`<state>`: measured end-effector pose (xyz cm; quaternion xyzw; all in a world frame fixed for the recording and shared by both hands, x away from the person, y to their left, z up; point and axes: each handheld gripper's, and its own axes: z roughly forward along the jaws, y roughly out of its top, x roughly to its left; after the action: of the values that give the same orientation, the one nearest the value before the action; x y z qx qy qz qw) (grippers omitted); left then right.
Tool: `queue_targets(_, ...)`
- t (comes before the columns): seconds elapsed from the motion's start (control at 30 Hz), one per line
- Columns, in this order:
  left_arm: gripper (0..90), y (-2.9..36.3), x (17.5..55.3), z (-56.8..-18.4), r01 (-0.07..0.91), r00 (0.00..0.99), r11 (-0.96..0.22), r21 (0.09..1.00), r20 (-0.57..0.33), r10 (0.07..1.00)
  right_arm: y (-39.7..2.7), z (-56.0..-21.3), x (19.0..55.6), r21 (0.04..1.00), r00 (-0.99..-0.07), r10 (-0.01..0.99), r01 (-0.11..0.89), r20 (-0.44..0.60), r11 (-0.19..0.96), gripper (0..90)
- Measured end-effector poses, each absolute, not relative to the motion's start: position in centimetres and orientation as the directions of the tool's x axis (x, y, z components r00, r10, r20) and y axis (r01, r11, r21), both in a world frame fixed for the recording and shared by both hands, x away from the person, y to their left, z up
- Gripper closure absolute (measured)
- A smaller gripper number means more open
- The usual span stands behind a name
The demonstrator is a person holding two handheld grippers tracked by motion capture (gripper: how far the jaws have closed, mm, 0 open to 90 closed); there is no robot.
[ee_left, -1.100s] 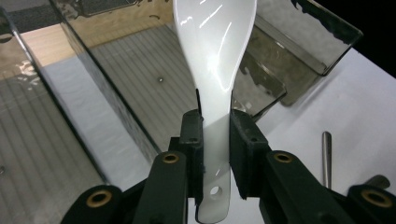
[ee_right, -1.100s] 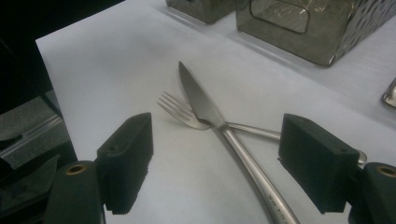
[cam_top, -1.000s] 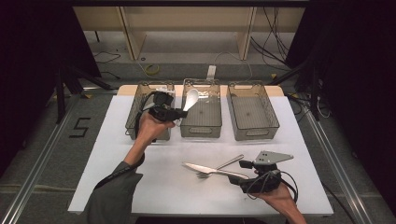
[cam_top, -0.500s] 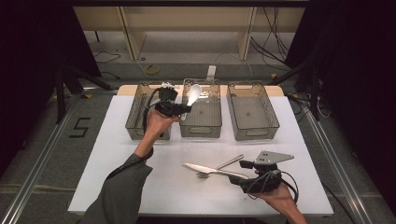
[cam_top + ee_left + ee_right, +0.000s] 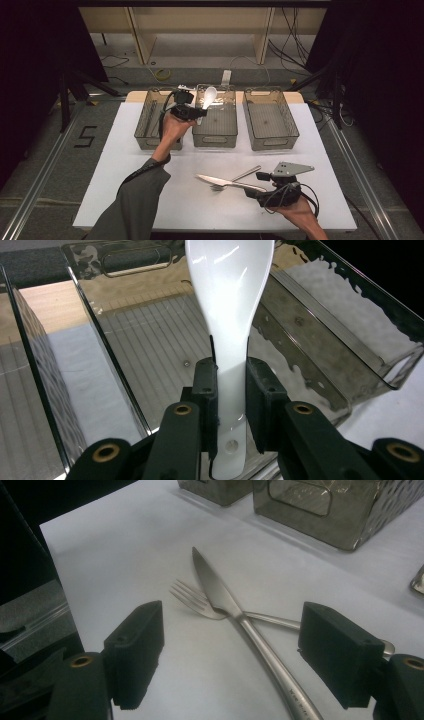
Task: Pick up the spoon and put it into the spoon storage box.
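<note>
Knife (image 5: 235, 625) crosses fork (image 5: 200, 602) between released right tongs (image 5: 240, 655); left tongs (image 5: 231, 390) grasp white spoon (image 5: 230, 305) over middle bin (image 5: 215, 127).

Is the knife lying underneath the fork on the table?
No. In the right gripper view the knife lies across the top of the fork, covering its neck where they cross.

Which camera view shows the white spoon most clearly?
The left gripper view: the white spoon is close up, its handle clamped between the left hand-held gripper's jaws above the middle bin. In the high view the spoon is small and distant.
</note>
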<state>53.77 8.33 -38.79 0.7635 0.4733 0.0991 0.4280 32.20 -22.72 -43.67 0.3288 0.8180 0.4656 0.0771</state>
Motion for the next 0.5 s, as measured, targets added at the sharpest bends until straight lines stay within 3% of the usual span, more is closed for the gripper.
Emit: queue_targets(0.5,75.7,7.8,54.6,-40.8,0.665,0.501,-0.182,0.725,-0.252,0.828,-22.7,-43.8,32.2,0.807,-0.770,0.611,0.474,0.185,0.352,27.3)
